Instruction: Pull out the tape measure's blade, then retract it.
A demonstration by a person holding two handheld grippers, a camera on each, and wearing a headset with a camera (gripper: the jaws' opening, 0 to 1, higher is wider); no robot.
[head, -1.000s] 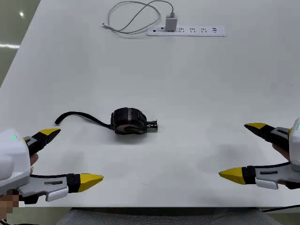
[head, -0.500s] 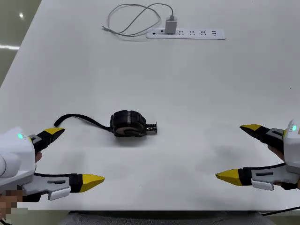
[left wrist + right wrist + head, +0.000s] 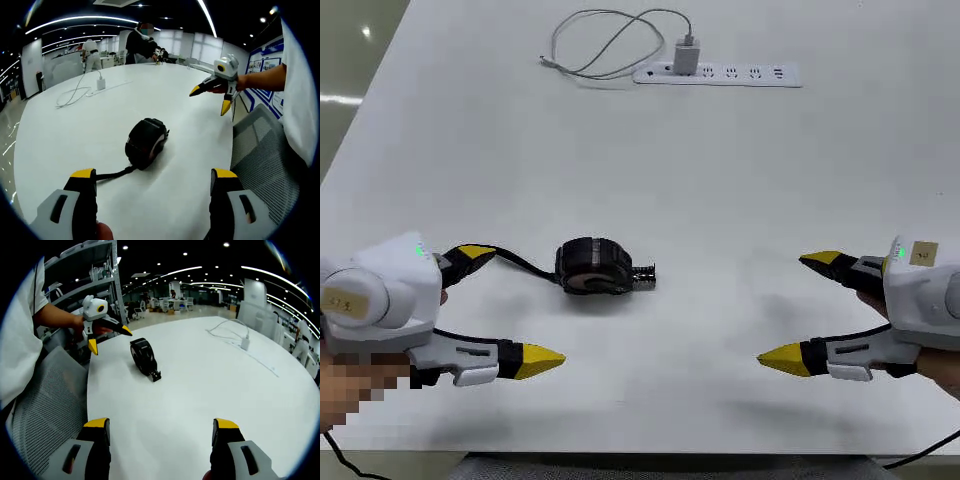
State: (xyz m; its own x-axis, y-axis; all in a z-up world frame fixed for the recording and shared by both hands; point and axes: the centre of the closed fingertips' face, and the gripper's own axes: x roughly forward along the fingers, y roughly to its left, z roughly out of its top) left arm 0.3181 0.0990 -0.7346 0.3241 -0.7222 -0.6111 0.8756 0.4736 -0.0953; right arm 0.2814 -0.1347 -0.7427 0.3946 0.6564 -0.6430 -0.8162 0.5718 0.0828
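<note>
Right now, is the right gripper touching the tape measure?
Apart. The head view shows a wide stretch of white table between the right gripper and the tape measure; its jaws stand open.

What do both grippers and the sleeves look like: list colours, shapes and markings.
Left gripper and right gripper match: white bodies, black jaws ending in pointed yellow tips, a green light and a small tan label on each. A thin dark cable trails below each. The person wears white short sleeves.

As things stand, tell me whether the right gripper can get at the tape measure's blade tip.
Probably yes: the right gripper is open, the blade tip faces it, and bare table lies between.
</note>
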